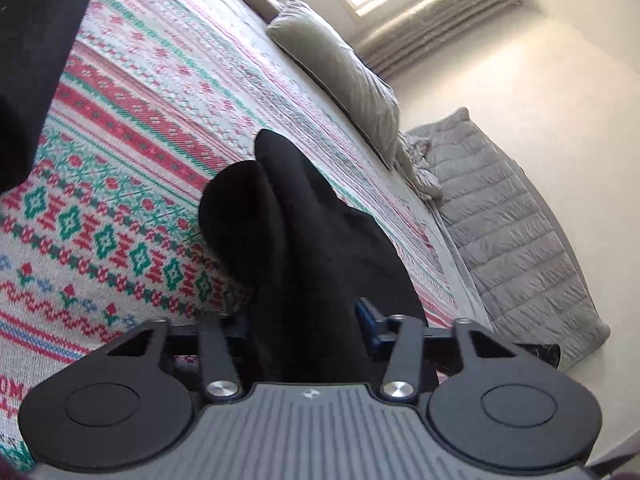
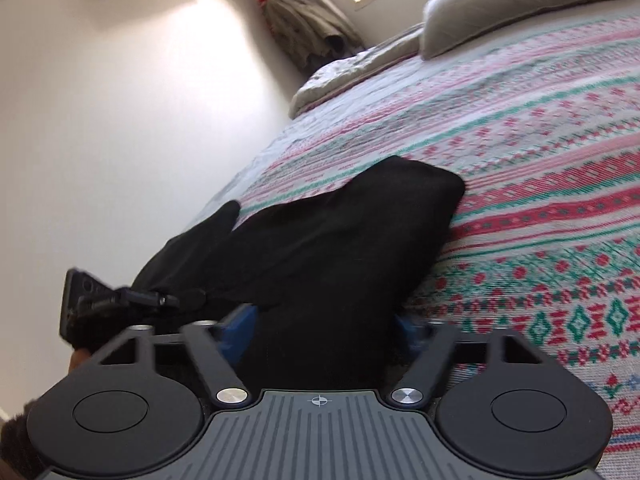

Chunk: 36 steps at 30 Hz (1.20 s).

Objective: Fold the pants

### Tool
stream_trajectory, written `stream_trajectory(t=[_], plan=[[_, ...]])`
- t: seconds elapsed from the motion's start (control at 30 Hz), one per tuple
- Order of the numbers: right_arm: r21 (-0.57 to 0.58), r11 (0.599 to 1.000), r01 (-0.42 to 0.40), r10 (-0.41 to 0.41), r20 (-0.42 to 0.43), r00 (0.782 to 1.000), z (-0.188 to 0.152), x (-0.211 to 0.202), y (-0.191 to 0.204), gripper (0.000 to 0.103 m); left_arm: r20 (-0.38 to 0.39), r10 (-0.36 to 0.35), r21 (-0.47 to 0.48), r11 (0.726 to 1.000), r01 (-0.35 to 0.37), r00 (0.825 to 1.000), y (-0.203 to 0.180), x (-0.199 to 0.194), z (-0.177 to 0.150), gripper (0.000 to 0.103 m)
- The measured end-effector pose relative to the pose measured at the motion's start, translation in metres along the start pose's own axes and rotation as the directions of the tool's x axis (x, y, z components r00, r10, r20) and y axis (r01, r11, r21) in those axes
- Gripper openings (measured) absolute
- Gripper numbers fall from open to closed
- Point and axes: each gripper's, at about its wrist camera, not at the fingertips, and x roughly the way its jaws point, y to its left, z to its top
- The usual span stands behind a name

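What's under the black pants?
The black pants lie on a patterned bedspread with red and green stripes. It shows all around them, but the part right underneath is covered.

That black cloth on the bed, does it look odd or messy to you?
A little. The black pants are not flat on the patterned blanket; they rise in bunched humps, gathered between the blue fingers of the right gripper and in the left gripper. Nothing looks torn or spilled.
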Motion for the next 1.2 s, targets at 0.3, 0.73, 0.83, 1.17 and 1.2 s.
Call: stream_trajectory(t=[0.3,0.73,0.83,1.17,1.2], plan=[[0.126,0.992,-0.022,0.016,0.048,0.999,0.011,-0.014,-0.016,0.013,0.076,-0.034,-0.018,0.999,0.035,0.997,-0.02,-0.001,-0.006,0.036],[0.236,0.972,0.019,-0.056,0.151,0.987,0.057,-0.087,-0.063,0.012,0.011,-0.167,-0.002,0.986,0.167,0.986,-0.107,0.119,-0.004,0.036],[0.236,0.97,0.049,-0.099,0.204,0.974,0.076,-0.109,-0.075,0.012,0.01,-0.237,-0.006,0.971,0.237,0.971,-0.123,0.15,-0.003,0.036],[0.234,0.835,0.497,-0.534,0.133,0.835,0.101,-0.114,-0.148,0.028,0.097,0.192,0.165,0.965,-0.206,0.977,-0.131,0.191,-0.001,0.061],[0.255,0.838,0.483,-0.521,0.108,0.847,0.099,-0.113,-0.157,0.028,0.091,0.199,0.167,0.963,-0.212,0.976,-0.134,0.189,0.0,0.063]])
